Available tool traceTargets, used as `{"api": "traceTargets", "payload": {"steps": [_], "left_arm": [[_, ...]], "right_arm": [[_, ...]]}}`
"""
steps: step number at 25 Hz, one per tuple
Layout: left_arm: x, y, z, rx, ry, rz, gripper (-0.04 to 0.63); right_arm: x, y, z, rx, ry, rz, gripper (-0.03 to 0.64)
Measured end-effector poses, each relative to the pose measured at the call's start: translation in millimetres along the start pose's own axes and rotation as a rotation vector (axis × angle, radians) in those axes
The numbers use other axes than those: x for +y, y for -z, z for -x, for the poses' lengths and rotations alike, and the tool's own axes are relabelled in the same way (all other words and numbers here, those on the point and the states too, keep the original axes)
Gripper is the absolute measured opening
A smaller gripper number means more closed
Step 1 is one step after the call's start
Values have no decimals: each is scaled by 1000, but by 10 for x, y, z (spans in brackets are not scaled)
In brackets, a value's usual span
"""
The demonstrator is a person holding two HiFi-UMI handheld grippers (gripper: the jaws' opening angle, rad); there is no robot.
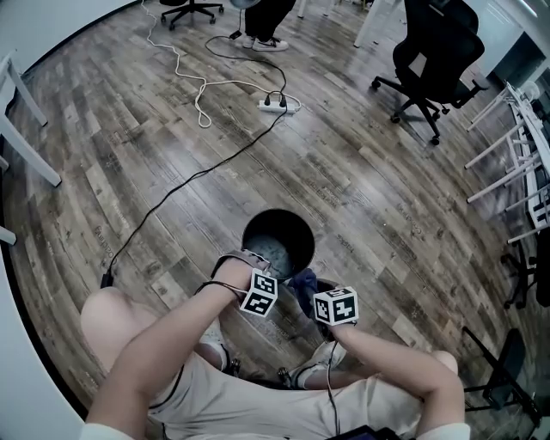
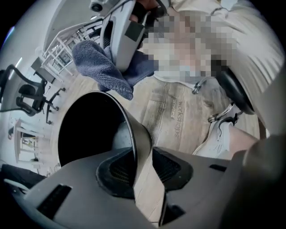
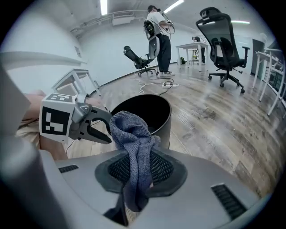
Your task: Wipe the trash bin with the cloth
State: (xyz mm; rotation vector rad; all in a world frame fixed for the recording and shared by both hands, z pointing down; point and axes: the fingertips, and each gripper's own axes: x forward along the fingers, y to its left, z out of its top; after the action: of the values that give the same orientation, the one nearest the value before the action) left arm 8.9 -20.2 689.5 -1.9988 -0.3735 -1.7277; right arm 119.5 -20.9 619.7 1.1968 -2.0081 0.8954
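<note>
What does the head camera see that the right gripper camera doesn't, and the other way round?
Only the head view shows the person's own knees and the right gripper's marker cube.

Only the right gripper view shows the ceiling lights, a standing person from head to foot, and a close look at the right gripper, its jaws shut on the cloth.

Both show the black trash bin, the cloth, the left gripper's marker cube, a black office chair and the cable on the wooden floor.
</note>
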Motion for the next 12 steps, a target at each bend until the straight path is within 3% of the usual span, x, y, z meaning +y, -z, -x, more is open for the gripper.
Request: {"api": "traceTargets", "payload": {"steps": [2,12], "left_arm": [[42,13,-13,12,-25,-12,63],[53,-60,4,-30,-21,-3,55]], "right_arm": [[28,-4,-40,9,0,28,75],[-39,143,-406,48,-23,53,75]]}}
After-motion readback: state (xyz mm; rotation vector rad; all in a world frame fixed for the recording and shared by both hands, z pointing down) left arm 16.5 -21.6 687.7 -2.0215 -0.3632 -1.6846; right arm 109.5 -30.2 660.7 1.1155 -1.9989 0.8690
